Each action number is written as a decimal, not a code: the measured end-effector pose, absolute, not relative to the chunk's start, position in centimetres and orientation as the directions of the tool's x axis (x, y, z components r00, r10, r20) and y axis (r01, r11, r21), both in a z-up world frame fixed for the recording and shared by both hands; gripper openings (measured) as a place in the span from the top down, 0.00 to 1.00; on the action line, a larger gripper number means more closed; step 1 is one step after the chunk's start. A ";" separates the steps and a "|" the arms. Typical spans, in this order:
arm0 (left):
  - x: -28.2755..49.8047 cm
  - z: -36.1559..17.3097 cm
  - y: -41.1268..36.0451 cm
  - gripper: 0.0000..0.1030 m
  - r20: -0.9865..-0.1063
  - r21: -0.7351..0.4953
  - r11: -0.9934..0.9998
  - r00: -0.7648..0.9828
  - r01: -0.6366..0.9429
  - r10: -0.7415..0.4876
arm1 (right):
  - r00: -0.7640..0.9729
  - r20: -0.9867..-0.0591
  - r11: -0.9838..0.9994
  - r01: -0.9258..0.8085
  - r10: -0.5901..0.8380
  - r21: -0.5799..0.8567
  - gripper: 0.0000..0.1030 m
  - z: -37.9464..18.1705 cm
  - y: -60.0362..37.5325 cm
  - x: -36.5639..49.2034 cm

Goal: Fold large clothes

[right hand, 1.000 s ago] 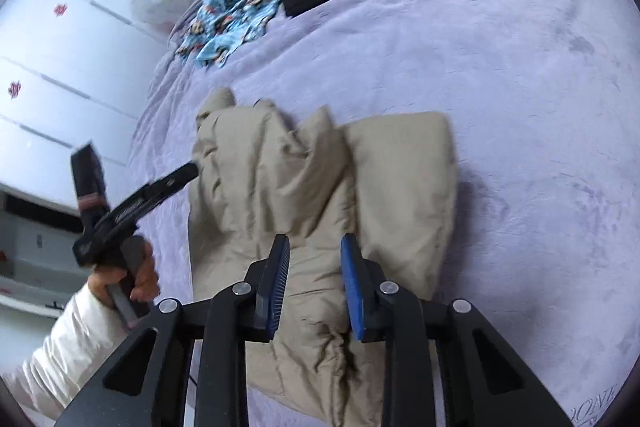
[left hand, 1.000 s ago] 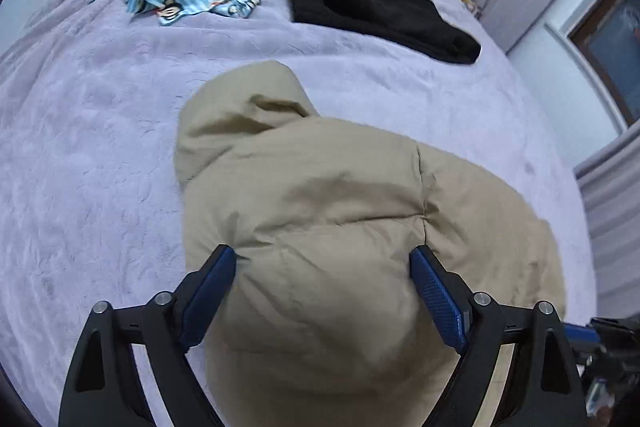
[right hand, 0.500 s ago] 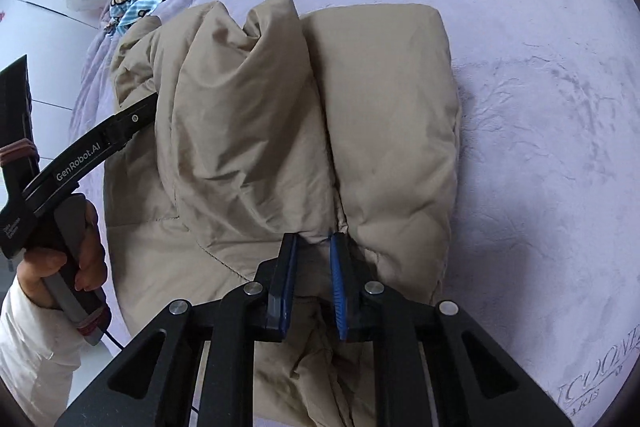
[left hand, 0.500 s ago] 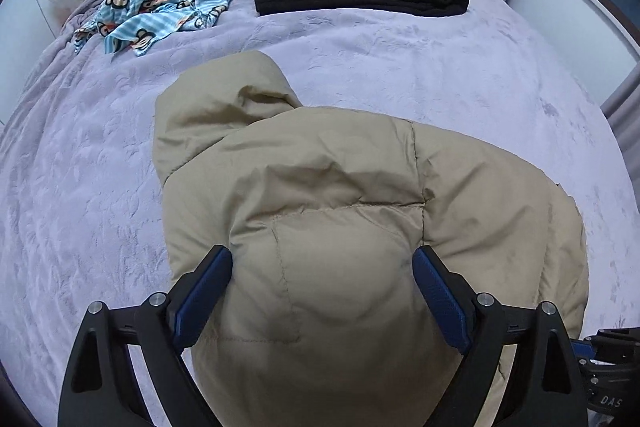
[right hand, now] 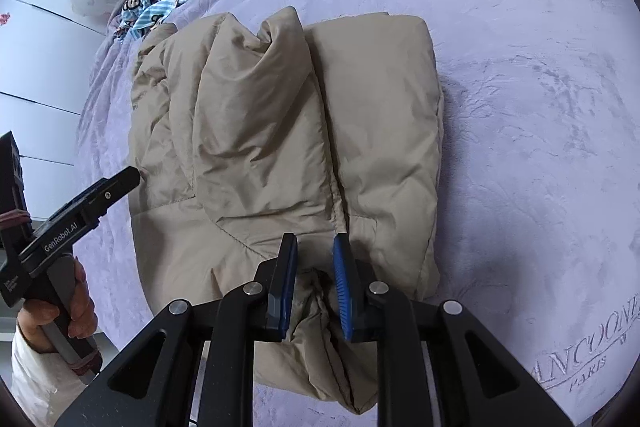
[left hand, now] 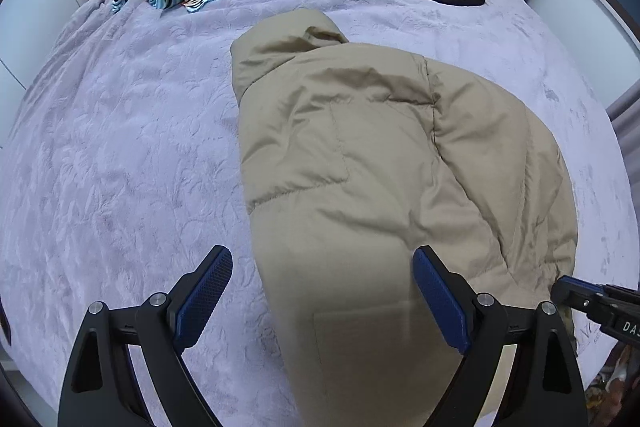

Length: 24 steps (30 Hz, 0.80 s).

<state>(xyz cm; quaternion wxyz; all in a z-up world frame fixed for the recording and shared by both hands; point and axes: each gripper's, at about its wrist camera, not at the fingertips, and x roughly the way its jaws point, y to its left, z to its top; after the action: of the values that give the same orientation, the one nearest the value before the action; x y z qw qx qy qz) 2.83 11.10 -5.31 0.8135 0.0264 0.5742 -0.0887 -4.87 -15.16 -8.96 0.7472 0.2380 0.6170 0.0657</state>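
Tan jacket (right hand: 280,131) on bed (right hand: 520,107) (folded) — right gripper (right hand: 314,259) pinching hem

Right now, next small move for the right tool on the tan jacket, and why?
Probably lift the right tool and carry that fold of the jacket toward the hood end. Its narrow jaws have jacket fabric bunched between them at the near edge, though whether they pinch it is unclear. The left tool is wide open, gripping nothing.
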 end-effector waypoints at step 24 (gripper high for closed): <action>-6.7 -2.3 11.4 0.11 -0.954 -0.050 0.996 0.291 0.076 -0.070 | 0.222 -0.856 0.842 0.185 0.467 0.508 0.80 -6.4 -16.7 -10.6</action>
<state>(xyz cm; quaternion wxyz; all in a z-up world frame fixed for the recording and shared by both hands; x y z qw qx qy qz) -6.66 11.43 -2.34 0.8035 0.0024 0.5936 -0.0455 -10.59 -16.68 -6.39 0.7357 0.2645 0.6161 0.0960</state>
